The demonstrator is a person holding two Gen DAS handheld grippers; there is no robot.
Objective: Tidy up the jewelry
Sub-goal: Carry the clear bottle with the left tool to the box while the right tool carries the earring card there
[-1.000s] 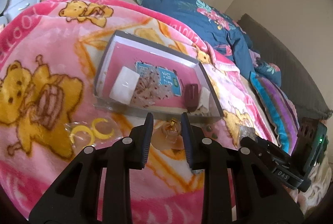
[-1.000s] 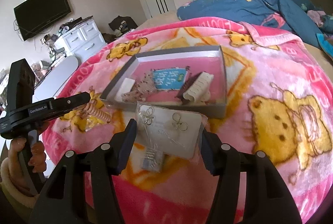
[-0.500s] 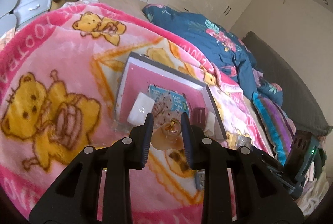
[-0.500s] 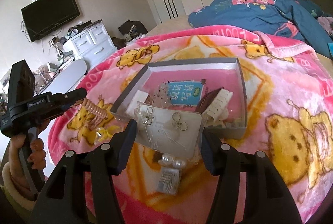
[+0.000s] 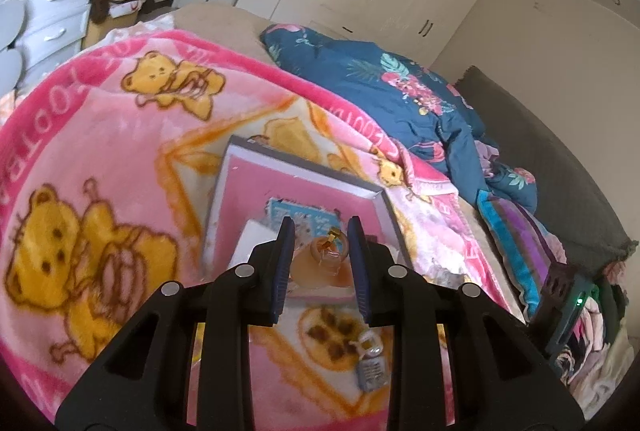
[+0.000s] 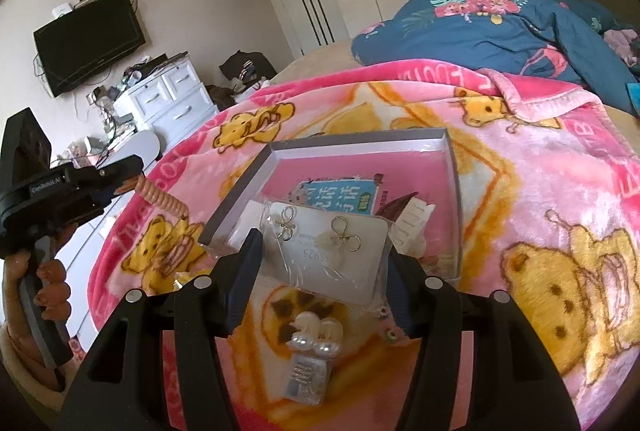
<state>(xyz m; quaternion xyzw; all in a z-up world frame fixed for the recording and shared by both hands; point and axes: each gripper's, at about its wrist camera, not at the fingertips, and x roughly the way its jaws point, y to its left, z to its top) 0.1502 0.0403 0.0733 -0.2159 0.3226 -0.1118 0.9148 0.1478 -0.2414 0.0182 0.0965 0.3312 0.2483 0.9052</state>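
While both grippers hang above the pink bear-print blanket, a shallow grey box with a pink floor lies open on it, holding a blue printed card, a white packet at its near left, and a dark hair clip beside a white comb-like clip at the right.

The left gripper has its jaws narrowed onto a peach coiled hair tie, pressed on either side of it just over the near edge of the box. The right gripper is clamped on a clear-bagged white earring card that carries two gold loop earrings, with the card held over the near rim of the box.

Only the right wrist view shows the left gripper from the side, with the coil sticking out of its tip and a hand on the handle, and also a wall-mounted television and white drawers. It also shows pearl earrings and a small bagged silver piece on the blanket below the card.

The left wrist view alone shows the dark sofa at the right, the striped cushion and the body of the right gripper with a green light. Both views show the blue floral duvet at the far side.
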